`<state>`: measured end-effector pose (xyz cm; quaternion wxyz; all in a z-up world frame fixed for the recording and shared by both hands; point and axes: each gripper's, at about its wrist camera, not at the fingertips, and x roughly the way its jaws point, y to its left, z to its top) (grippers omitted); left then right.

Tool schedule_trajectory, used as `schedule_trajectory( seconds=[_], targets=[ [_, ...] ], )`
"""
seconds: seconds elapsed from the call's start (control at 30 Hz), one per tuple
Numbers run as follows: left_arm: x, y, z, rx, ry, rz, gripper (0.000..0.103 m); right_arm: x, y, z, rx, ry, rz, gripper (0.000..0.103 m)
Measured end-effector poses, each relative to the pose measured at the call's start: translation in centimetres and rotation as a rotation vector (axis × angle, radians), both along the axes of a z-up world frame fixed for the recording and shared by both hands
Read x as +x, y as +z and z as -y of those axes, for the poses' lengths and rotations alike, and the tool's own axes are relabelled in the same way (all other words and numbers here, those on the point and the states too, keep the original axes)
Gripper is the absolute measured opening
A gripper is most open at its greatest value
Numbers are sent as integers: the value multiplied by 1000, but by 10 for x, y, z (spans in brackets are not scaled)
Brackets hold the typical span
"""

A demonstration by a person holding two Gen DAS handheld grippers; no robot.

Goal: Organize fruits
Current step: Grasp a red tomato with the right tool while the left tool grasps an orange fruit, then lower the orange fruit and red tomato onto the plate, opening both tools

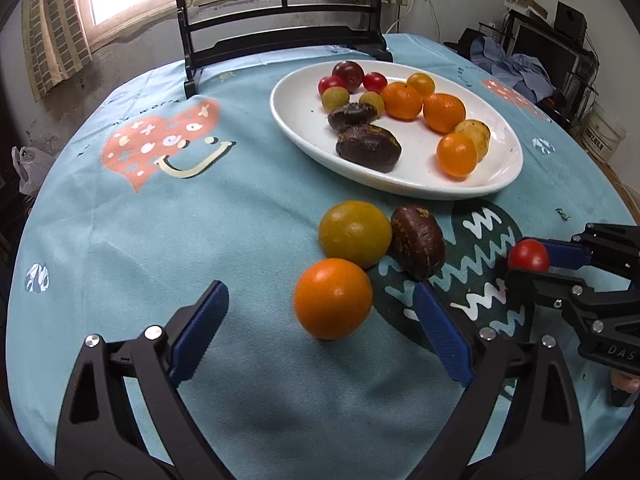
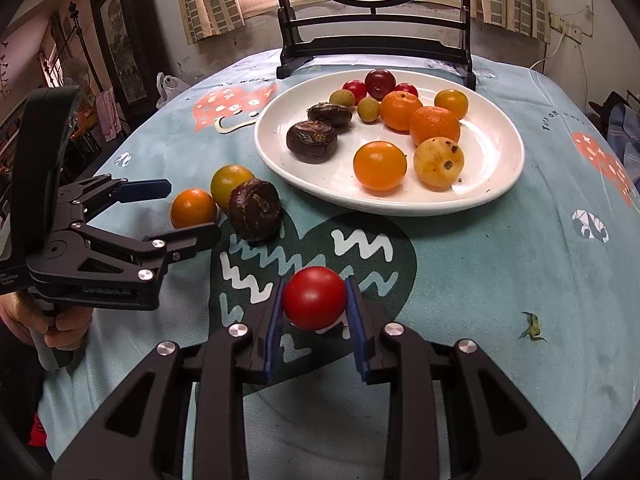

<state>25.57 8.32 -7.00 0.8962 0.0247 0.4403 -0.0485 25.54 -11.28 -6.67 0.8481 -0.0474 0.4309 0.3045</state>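
1. On the near part of the blue tablecloth [image 2: 500, 280], the right gripper [image 2: 315, 304] has its blue pads pressed against both sides of a red cherry tomato [image 2: 315, 298]; the tomato sits at or just above the cloth, and whether it is lifted I cannot tell.
2. Left of it, the left gripper [image 1: 320, 300] stands wide, holding nothing; a small orange citrus [image 1: 333, 298] lies between its spread fingers, near the tips.
3. Just beyond that citrus lie a yellow-green citrus [image 1: 355, 234] and a dark brown wrinkled fruit [image 1: 418, 242]; these two touch each other, and all three loose fruits stay on the cloth, near the plate's front edge.
4. Farther off, the white oval plate [image 2: 492, 148] already carries red fruits at its far end, orange citrus in the middle, two dark fruits on the left and a pale spotted fruit near the front.
5. The step in hand appears to be gathering the loose fruit onto the plate; the tomato is gripped and ready to carry.
6. Next, the right gripper likely needs to lift and travel far, toward the red group; the left needs only to close on the orange citrus without crushing it.
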Motion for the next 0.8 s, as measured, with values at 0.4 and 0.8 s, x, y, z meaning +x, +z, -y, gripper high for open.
schedule_trajectory(
  seconds=[0.4,0.8],
  targets=[
    [0,-5,2,-16,-29,-23,38,-1,-1,-1,-16,9,10,30],
    [-44,41,19,-85,-51,58,38,-4,18,9,113,45,-36,30]
  ],
)
